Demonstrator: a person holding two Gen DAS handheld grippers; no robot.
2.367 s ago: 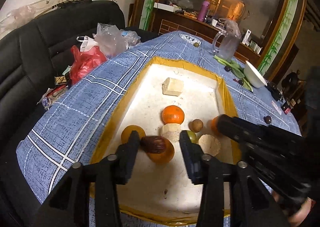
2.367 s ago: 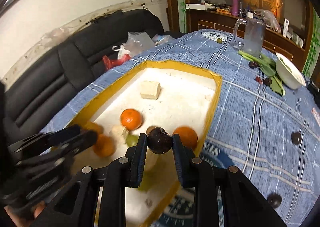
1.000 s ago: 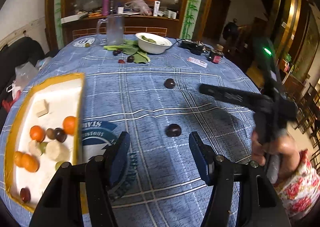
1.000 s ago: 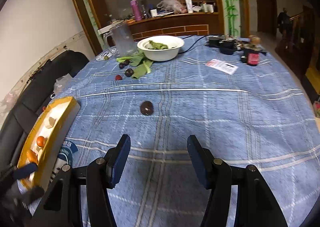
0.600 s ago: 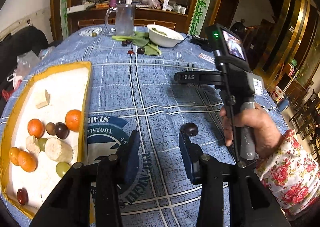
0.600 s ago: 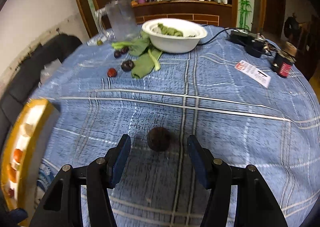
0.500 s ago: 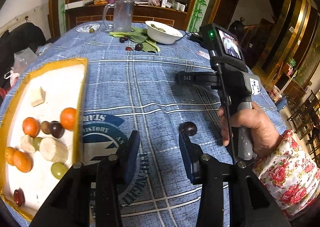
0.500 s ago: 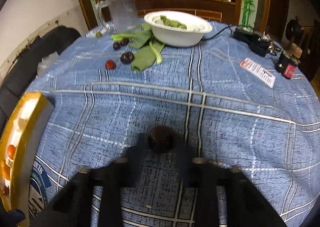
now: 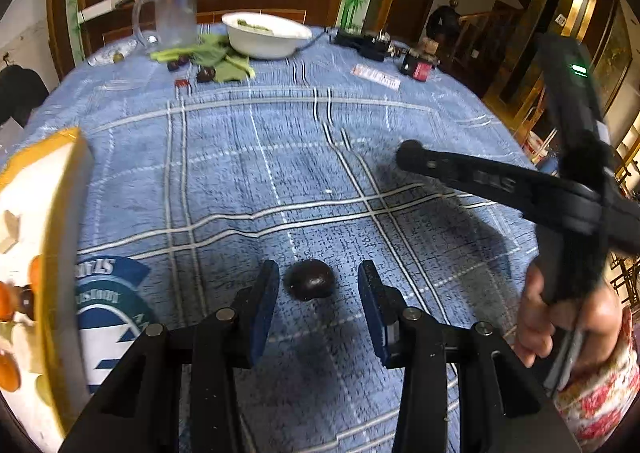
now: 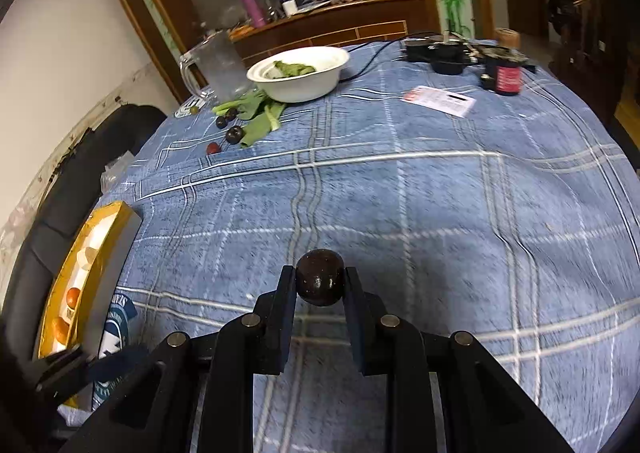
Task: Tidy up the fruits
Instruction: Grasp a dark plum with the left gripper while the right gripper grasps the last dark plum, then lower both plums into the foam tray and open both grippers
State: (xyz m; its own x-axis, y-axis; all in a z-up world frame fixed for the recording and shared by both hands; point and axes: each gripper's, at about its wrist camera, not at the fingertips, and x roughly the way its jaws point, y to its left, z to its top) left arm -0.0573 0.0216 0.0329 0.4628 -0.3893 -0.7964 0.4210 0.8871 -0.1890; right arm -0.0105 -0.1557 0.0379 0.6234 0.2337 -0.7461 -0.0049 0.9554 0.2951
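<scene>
My left gripper (image 9: pixel 318 301) is open, its jaws on either side of a dark round fruit (image 9: pixel 310 279) that lies on the blue checked tablecloth (image 9: pixel 260 157); the pads stand apart from it. My right gripper (image 10: pixel 320 293) is shut on another dark round fruit (image 10: pixel 320 282), held just above the cloth. The right gripper also shows in the left wrist view (image 9: pixel 408 153), side-on. The yellow-rimmed white tray (image 9: pixel 60 253) with oranges and other fruit is at the left edge, and it shows in the right wrist view (image 10: pixel 100 237) too.
At the far side stand a white bowl (image 10: pixel 298 73) with greens, a glass jug (image 10: pixel 218 65), leafy greens (image 10: pixel 256 113) and three small dark and red fruits (image 10: pixel 234 134). A paper slip (image 10: pixel 440 101), a dark jar (image 10: pixel 506 77) and cables lie at the far right.
Both grippers left the tray and swung right over the table. My right gripper has closed on a dark fruit and lifted it. My left gripper has come around the other dark fruit.
</scene>
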